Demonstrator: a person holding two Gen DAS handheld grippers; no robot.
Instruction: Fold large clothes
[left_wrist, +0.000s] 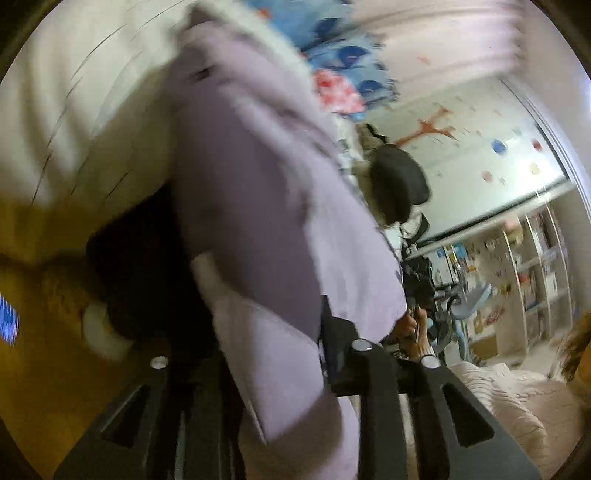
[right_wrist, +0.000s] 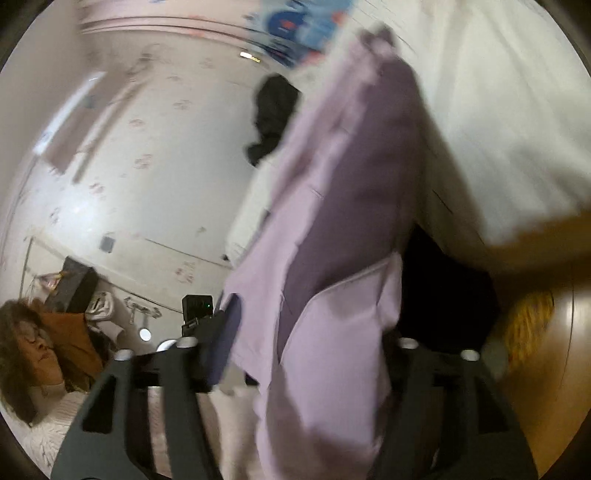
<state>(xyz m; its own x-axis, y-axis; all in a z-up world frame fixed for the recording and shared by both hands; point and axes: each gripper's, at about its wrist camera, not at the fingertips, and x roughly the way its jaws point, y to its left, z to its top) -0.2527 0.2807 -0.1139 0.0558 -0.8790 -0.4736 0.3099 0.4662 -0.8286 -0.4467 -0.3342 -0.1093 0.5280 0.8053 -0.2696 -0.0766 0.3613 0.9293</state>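
A large lilac garment (left_wrist: 258, 221) hangs lifted in the air, blurred by motion. In the left wrist view it runs from the top down between the fingers of my left gripper (left_wrist: 288, 354), which is shut on its edge. In the right wrist view the same lilac garment (right_wrist: 332, 258) drapes down between the fingers of my right gripper (right_wrist: 295, 347), which is shut on it. The cloth hides the fingertips in both views. The other gripper's black body (right_wrist: 197, 310) shows close beside the cloth.
A white bed sheet (left_wrist: 92, 110) lies behind the garment, with a wooden floor (right_wrist: 546, 350) below it. A blue patterned quilt (left_wrist: 343, 62) and dark clothes (left_wrist: 399, 181) lie further off. Shelves (left_wrist: 528, 273) stand by the wall. A person (right_wrist: 33, 347) is at the left.
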